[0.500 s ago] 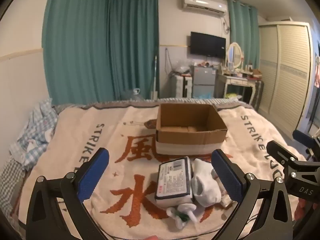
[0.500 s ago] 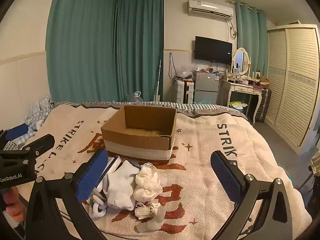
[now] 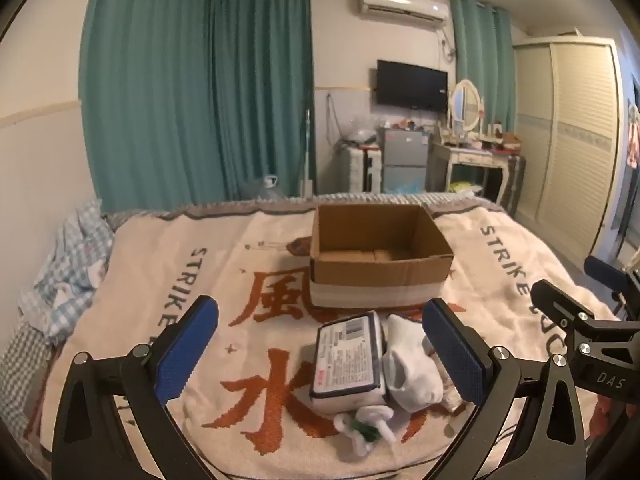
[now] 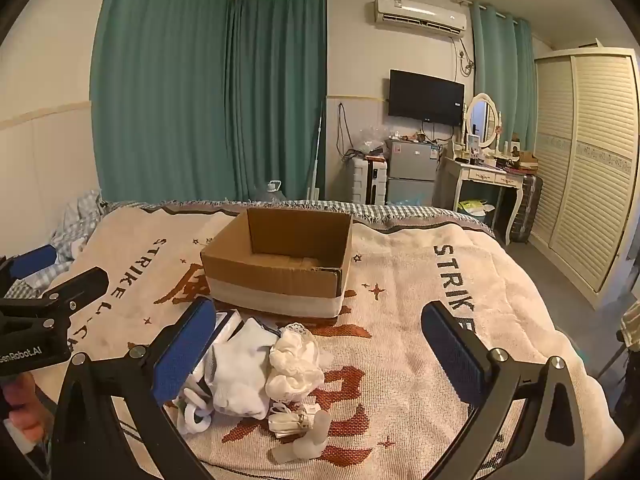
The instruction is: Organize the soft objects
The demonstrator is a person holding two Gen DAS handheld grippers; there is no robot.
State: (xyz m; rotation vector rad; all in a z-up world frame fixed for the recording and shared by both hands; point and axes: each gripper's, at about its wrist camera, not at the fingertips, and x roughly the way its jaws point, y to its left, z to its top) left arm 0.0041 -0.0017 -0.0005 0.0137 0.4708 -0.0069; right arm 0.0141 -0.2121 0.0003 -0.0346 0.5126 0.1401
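Observation:
An open, empty cardboard box (image 3: 380,264) (image 4: 280,264) stands on the bed blanket. In front of it lies a pile: a wrapped tissue pack (image 3: 348,360), white socks (image 3: 412,368) (image 4: 240,368), a crumpled white lace cloth (image 4: 294,364), white plastic clips (image 3: 368,424) (image 4: 196,412) and a white cable bundle (image 4: 292,420). My left gripper (image 3: 320,356) is open and empty, hovering just before the pile. My right gripper (image 4: 320,356) is open and empty, with the pile at its left finger (image 4: 184,356).
The cream blanket (image 4: 420,300) with orange characters covers the bed. Checked bedding (image 3: 68,264) is bunched at the left. Beyond the bed's far edge are teal curtains, a small fridge (image 4: 412,168), a dressing table (image 4: 488,176) and a wardrobe (image 4: 588,160).
Both views have shifted only slightly; the left gripper has crept a little closer to the pile. Nothing was grasped or moved.

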